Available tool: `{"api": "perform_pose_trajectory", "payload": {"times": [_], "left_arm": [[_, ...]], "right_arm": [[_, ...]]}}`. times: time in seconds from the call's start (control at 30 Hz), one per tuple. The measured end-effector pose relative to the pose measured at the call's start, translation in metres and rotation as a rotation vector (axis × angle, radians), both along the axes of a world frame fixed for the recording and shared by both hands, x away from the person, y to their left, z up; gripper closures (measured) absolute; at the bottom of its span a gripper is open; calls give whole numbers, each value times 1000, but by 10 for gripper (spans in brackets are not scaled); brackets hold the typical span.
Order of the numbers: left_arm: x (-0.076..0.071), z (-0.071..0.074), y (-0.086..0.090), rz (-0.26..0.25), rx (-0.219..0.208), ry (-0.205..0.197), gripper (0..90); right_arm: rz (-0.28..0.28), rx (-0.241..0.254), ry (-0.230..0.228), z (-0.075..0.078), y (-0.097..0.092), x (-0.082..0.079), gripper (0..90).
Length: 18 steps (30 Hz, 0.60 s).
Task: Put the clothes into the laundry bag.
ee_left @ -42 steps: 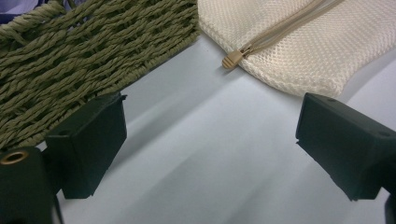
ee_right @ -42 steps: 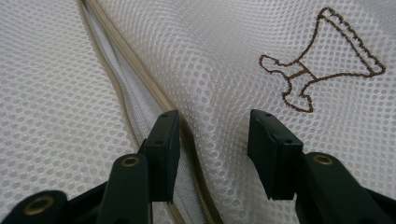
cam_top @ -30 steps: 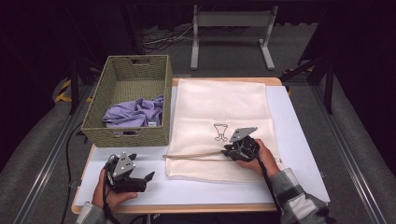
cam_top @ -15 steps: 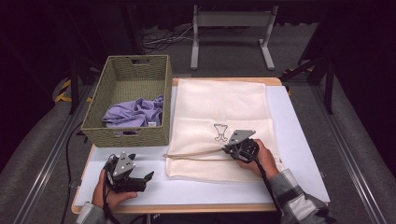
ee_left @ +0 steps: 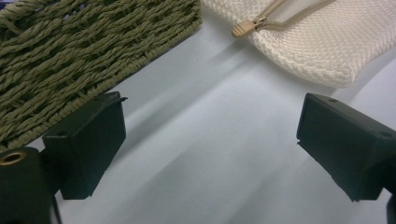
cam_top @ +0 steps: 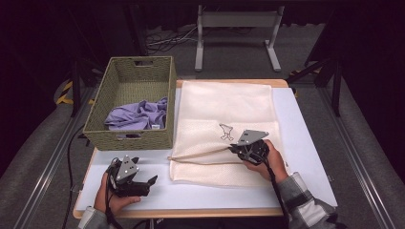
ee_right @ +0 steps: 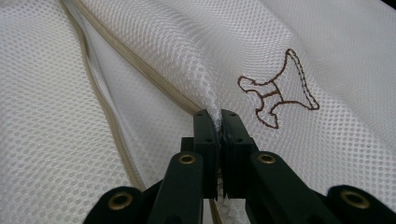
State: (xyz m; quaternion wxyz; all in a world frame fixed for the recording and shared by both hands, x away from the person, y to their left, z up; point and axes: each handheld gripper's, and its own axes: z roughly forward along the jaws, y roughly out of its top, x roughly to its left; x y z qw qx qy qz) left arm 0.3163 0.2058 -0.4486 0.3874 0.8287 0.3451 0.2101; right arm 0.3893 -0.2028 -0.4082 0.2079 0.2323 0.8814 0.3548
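Note:
A cream mesh laundry bag point(cam_top: 224, 107) lies flat on the white table, with a brown embroidered motif point(ee_right: 278, 93) on its upper layer. Its tan zipper point(cam_top: 200, 153) runs across the near part and is pulled apart into an opening. The zipper's pull point(ee_left: 243, 29) lies at the bag's left corner. My right gripper point(ee_right: 218, 116) is shut on the mesh fabric at the opening's upper edge, just beside the motif, and in the high view the right gripper point(cam_top: 234, 149) sits on the bag. My left gripper point(ee_left: 210, 140) stands open over bare table, nothing between its jaws, and rests near the front left point(cam_top: 145, 171).
A woven green basket point(cam_top: 129, 136) stands at the table's left, holding a crumpled lilac garment point(cam_top: 138, 114). Its near wall is just beyond the left gripper. A metal stand point(cam_top: 236, 28) is on the floor behind the table. Bare table lies in front of the bag.
The right gripper has shifted slightly toward the near side on the bag's opening edge. The left gripper has stayed where it was.

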Motion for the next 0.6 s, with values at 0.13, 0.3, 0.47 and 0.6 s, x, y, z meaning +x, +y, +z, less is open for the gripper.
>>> {"api": "perform_pose_trajectory", "payload": {"times": [0.13, 0.3, 0.47, 0.6], "left_arm": [[0, 0, 0, -2, 1, -1, 89], [1, 0, 0, -9, -3, 3, 89], [1, -1, -1, -8, -8, 8, 89], [1, -1, -2, -12, -2, 9, 90]], "right_arm": [[-7, 16, -27, 7, -1, -2, 870], [-13, 33, -58, 15, 0, -5, 870], [-8, 26, -74, 19, 1, -5, 870], [-12, 49, -82, 25, -1, -4, 870]]}}
